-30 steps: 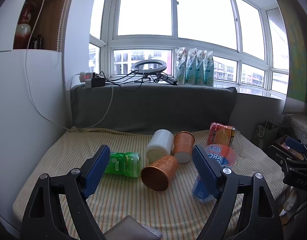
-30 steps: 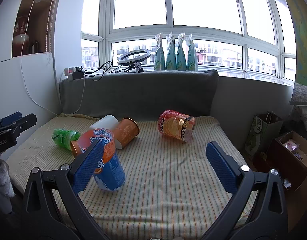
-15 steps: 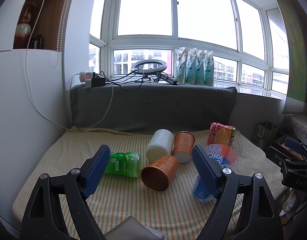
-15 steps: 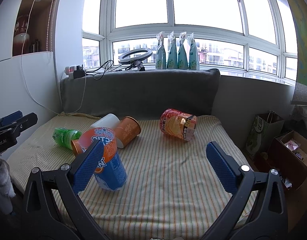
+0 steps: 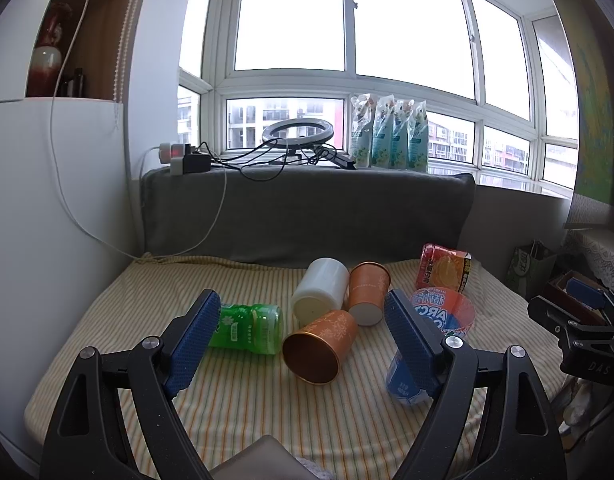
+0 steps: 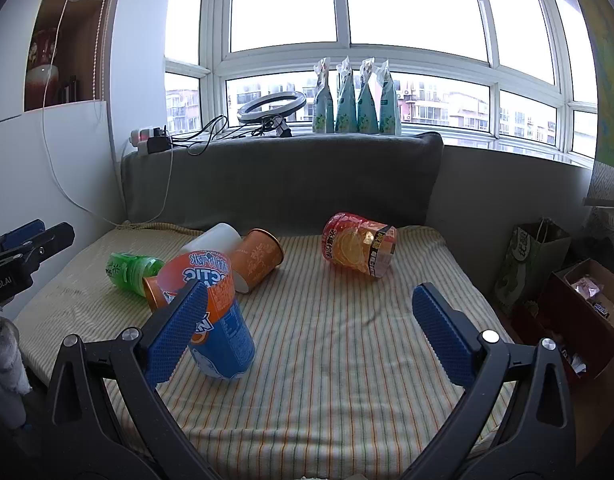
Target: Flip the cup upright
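Striped cloth point(image 6: 327, 344) under toppled blue-orange cup point(image 6: 215, 312), lettering partly readable: "ARC".

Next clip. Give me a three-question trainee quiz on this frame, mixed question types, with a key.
1. True or false: the left gripper is shut on the copper metal cup.
2. The green plastic bottle is: A upright, B on its side, C hanging.
3. Fill in: the blue and orange printed cup has its wide mouth facing ____.

Key: 1 false, its jaws are open and holding nothing; 2 B; 3 up, though it leans.
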Motion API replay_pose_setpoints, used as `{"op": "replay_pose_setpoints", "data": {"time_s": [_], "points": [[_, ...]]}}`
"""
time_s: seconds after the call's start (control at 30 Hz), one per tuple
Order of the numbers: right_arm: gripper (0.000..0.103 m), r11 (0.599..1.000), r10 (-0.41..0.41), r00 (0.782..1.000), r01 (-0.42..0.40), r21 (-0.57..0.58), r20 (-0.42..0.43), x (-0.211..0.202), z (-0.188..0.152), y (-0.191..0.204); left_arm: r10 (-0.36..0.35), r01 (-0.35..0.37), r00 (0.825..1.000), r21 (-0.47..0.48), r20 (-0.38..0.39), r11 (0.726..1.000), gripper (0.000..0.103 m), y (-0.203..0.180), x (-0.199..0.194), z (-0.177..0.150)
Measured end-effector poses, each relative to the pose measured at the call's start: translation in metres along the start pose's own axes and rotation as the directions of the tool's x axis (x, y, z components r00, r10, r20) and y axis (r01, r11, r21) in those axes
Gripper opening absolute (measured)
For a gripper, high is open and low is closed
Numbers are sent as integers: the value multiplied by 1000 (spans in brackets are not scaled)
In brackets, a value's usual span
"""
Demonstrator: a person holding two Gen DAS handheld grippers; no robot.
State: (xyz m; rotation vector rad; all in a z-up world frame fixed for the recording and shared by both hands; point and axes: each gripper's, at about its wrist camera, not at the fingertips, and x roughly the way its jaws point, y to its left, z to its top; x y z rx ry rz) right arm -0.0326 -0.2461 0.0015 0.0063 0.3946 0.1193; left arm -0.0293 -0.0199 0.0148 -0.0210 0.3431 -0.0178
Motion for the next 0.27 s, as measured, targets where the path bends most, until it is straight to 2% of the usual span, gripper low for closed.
{"op": "replay_pose_setpoints", "data": {"time_s": [0.27], "points": [[103,1000,7,1000,-7,6,-10,3,-1,0,10,-10,1000,7,11,1000,84,0,3,0]]}}
